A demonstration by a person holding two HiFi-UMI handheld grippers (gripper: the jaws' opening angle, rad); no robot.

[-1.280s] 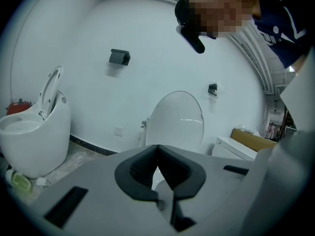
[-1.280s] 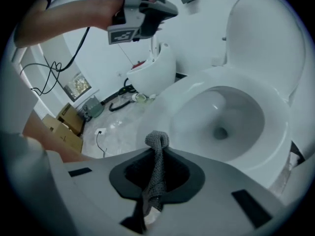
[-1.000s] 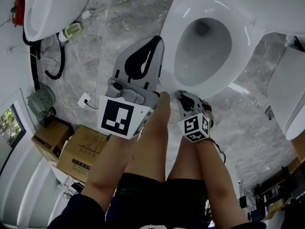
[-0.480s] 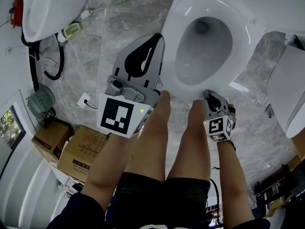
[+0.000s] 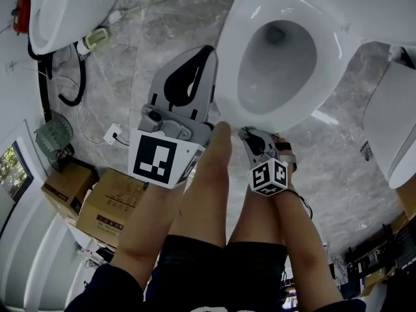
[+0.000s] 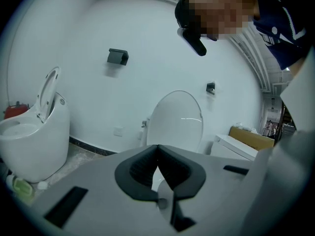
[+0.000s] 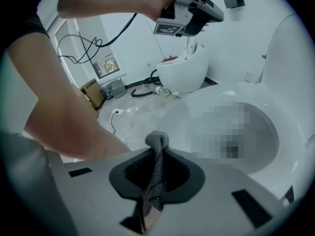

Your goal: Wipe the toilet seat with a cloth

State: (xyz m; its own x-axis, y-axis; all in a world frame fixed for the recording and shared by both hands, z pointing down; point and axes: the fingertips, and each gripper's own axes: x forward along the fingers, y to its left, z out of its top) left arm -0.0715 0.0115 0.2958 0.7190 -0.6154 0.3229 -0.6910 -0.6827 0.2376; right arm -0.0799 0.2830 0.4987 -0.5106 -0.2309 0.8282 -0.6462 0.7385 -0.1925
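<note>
The white toilet seat (image 5: 330, 52) rings the open bowl at the upper right of the head view, and its lid (image 6: 180, 120) stands raised. My right gripper (image 5: 247, 134) is at the seat's front rim, shut on a grey knitted cloth (image 7: 157, 154) that sticks out past the jaws as a small knot. In the right gripper view, the seat's rim (image 7: 199, 102) lies just ahead of the cloth. Whether the cloth touches the rim I cannot tell. My left gripper (image 5: 209, 51) hovers left of the bowl, shut with nothing in it (image 6: 157, 150).
A second toilet (image 5: 58, 12) stands at the upper left with hoses (image 5: 70, 90) and a small fan (image 5: 52, 135) below it. Cardboard boxes (image 5: 97, 203) sit at the left. Another white fixture (image 5: 396, 122) is at the right edge. The person's bare legs (image 5: 208, 200) are under both grippers.
My right gripper swung right along the seat's front rim half a second ago and is now back to the left, near where it started. The left gripper barely moved.
</note>
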